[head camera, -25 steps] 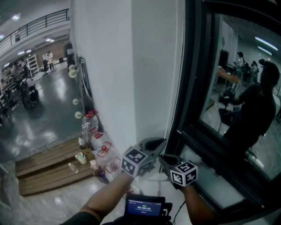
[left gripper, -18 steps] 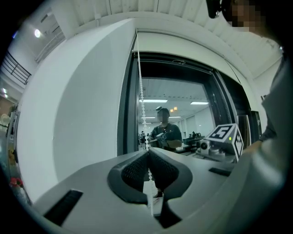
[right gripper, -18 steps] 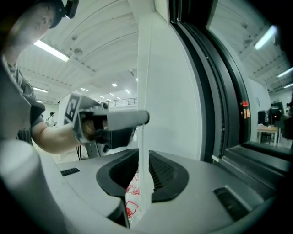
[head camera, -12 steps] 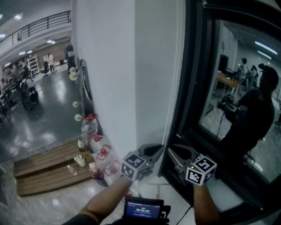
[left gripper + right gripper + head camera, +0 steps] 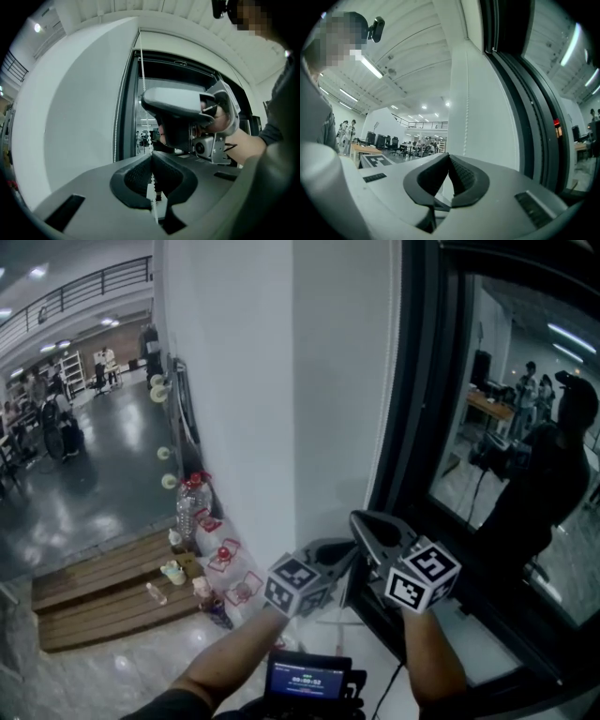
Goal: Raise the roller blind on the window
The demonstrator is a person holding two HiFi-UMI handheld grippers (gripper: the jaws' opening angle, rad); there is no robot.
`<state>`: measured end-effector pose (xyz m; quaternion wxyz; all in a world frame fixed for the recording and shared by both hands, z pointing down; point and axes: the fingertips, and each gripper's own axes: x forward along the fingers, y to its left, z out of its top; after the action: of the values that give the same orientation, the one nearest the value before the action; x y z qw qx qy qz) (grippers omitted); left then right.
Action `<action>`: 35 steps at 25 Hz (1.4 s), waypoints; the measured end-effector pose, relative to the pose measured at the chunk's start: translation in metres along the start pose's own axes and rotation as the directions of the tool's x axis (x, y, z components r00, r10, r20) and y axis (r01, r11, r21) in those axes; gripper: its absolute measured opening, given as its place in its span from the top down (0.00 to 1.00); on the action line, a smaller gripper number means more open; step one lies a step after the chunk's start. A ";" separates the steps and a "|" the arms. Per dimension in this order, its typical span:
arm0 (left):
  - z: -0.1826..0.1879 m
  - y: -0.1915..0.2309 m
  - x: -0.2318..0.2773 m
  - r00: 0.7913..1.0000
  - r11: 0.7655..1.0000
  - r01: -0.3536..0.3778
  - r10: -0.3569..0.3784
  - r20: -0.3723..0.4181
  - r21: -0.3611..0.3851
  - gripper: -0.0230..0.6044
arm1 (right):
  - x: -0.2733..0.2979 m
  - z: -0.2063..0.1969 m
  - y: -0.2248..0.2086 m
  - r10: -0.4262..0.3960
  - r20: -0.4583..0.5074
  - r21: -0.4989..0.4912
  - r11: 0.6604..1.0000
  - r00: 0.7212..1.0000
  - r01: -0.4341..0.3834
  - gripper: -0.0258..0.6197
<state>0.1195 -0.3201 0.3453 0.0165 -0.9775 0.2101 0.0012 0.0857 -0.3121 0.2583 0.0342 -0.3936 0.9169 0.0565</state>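
The white roller blind [image 5: 342,381] hangs left of the dark window frame [image 5: 422,381]. Its bead chain [image 5: 142,75] drops into my left gripper [image 5: 151,173], which is shut on it, beads showing between the pads. In the head view the left gripper [image 5: 330,554] sits low by the frame. My right gripper [image 5: 361,521] points up just above it, jaws shut. In the right gripper view the bead chain [image 5: 466,93] runs down behind the right jaw, beside the closed right gripper [image 5: 449,158]. No bead shows between its pads.
Dark window glass [image 5: 506,427] reflects a person. A white sill [image 5: 469,634] lies below it. On the floor to the left stand a water bottle [image 5: 190,507], small red-capped items and a wooden platform [image 5: 103,596]. A small screen [image 5: 307,679] sits near my body.
The right gripper swung out to the right with its jaws apart, then came up and left above the left gripper and shut. The left gripper stayed on the chain.
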 end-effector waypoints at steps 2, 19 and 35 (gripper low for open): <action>0.001 0.000 0.000 1.000 1.000 -0.002 0.002 -0.003 0.001 0.96 | 0.000 0.002 -0.002 -0.008 0.007 0.009 1.000 1.000 0.008 0.96; 0.000 0.004 0.000 1.000 1.000 -0.016 0.016 -0.003 -0.003 0.96 | -0.004 0.010 -0.032 -0.132 0.049 0.007 0.991 0.990 0.132 0.86; -0.028 -0.007 0.001 0.999 0.999 -0.002 0.000 -0.046 -0.037 0.96 | -0.007 -0.021 -0.025 -0.081 0.007 0.102 0.992 0.997 0.080 0.92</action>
<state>0.1236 -0.3149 0.3735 -0.0066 -0.9774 0.2108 -0.0176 0.1081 -0.3272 0.2777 0.0618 -0.4277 0.9018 0.0104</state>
